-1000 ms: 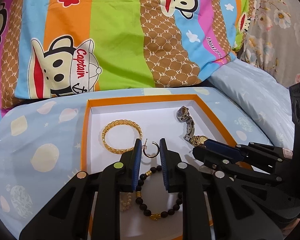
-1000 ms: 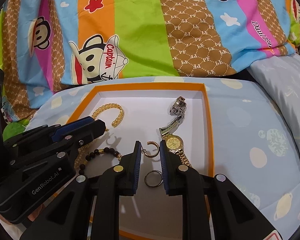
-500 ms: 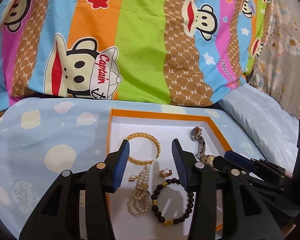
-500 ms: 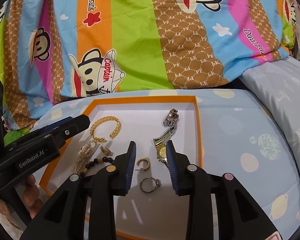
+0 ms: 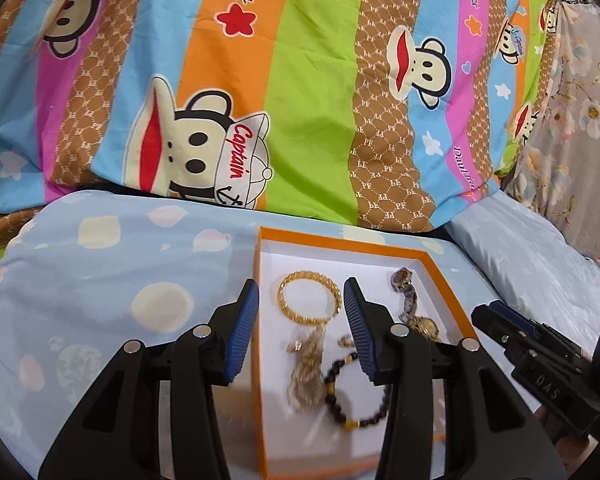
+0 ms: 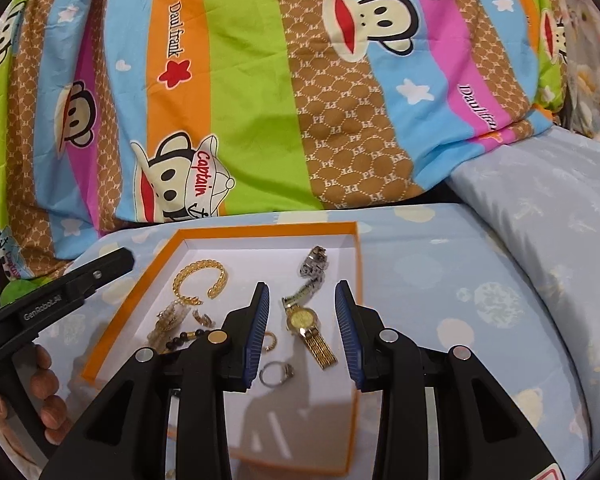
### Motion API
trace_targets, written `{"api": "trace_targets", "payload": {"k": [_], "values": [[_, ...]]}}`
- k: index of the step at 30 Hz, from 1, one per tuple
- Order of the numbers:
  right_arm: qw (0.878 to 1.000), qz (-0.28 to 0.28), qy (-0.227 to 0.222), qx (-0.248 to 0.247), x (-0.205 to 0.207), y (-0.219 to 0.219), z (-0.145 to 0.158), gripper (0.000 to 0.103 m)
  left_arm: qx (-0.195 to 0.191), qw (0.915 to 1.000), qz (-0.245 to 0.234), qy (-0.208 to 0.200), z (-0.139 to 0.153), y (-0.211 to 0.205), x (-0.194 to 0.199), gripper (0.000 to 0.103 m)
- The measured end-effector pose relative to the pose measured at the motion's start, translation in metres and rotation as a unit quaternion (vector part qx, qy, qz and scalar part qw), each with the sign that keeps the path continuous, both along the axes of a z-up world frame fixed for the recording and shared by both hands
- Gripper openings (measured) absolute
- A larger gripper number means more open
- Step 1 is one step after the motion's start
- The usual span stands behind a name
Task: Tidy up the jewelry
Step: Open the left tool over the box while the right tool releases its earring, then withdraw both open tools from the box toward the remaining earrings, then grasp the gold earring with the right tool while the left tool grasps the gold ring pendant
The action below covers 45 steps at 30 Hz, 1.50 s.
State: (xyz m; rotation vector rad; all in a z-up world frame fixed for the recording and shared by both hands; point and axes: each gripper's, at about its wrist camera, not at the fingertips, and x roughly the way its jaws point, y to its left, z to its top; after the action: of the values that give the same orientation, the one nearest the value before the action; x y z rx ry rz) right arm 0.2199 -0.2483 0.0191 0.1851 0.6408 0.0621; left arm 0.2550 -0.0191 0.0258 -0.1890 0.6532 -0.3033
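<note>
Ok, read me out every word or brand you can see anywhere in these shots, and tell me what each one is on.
"Captain": monkey's cap on the striped quilt.
"Daul frank": the quilt's orange stripe.
"PF": the quilt's brown stripes.
"GenRobot.AI": side of the left claw.
"DAS": side of the right claw.
Watch dial: too small to read.

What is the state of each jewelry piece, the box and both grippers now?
Orange-rimmed white box: open, no lid.
Gold chain bangle: flat in box.
Gold-faced wristwatch: unclasped, stretched out.
Silver ring: flat in box.
Black bead bracelet: flat in box.
Left gripper: open, empty.
Right gripper: open, empty.
</note>
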Motion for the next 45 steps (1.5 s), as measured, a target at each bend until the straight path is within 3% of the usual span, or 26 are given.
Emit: {"api": "trace_targets", "payload": {"k": [6,14,19,26,28,31,45], "values": [[0.999,0.037,0.025,-0.004,-0.062,0.016,0.002,0.034,0.024,0.9994,-0.024,0.006,0.001,0.014,-0.057,0.046],[0.993,0.104,0.052,0.005,-0.123,0.068,-0.015,0.038,0.026,0.9985,-0.013,0.046,-0.018,0.036,-0.109,0.049],[0.989,0.119,0.087,0.002,-0.124,0.088,-0.030,0.038,0.024,0.9970,-0.008,0.073,-0.031,0.041,-0.116,0.049],[0.985,0.118,0.122,-0.010,-0.117,0.093,-0.041,0.036,0.047,0.9968,-0.011,0.064,-0.032,0.033,-0.116,0.049],[0.986,0.117,0.122,-0.012,-0.117,0.093,-0.042,0.033,0.051,0.9967,-0.013,0.061,-0.032,0.030,-0.116,0.049],[0.985,0.119,0.124,-0.017,-0.117,0.094,-0.043,0.020,0.052,0.9966,-0.016,0.062,-0.032,0.030,-0.116,0.049],[0.986,0.115,0.120,-0.007,-0.119,0.090,-0.041,0.019,0.053,0.9956,-0.043,0.064,-0.033,0.022,-0.117,0.049]]}}
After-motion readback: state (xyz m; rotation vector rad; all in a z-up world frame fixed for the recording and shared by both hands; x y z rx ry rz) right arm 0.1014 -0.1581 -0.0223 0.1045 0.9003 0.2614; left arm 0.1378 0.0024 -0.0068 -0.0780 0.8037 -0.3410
